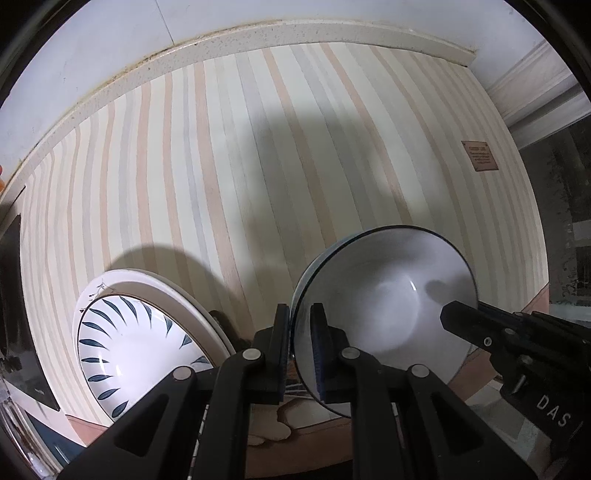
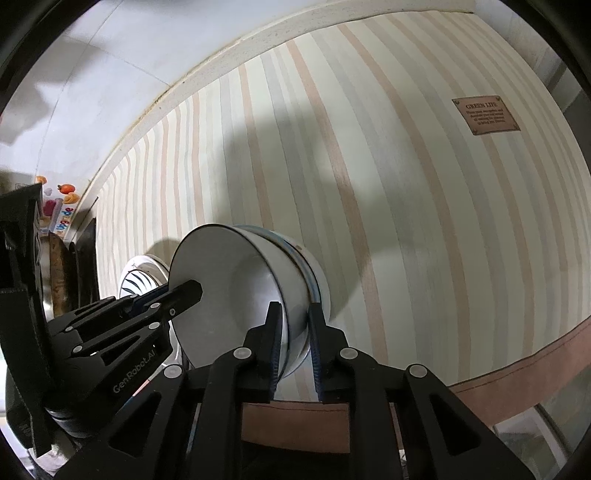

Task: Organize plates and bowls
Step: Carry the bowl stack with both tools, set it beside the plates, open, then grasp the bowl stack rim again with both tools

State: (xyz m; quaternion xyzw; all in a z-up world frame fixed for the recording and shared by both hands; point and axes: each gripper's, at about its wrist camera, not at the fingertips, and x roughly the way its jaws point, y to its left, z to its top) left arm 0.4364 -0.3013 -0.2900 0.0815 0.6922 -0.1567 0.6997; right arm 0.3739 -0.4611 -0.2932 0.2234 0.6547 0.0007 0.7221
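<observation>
Bowl (image 1: 384, 295) rim pinched in left claw (image 1: 300, 354), right claw (image 2: 295, 347) astride.

The striped mat (image 1: 236, 155) lies bare across its whole far stretch up to the stone ledge (image 1: 258, 35) and wall, so there is open room for a hand there. Nearer, the white bowl (image 1: 384, 306) blocks the middle, tipped on its side with both grippers at its rim. Left of it a leaf-patterned plate (image 1: 122, 343) leans on a white plate, leaving a narrow gap between plate and bowl. A dark tray (image 2: 83, 258) crowds the left edge.
</observation>
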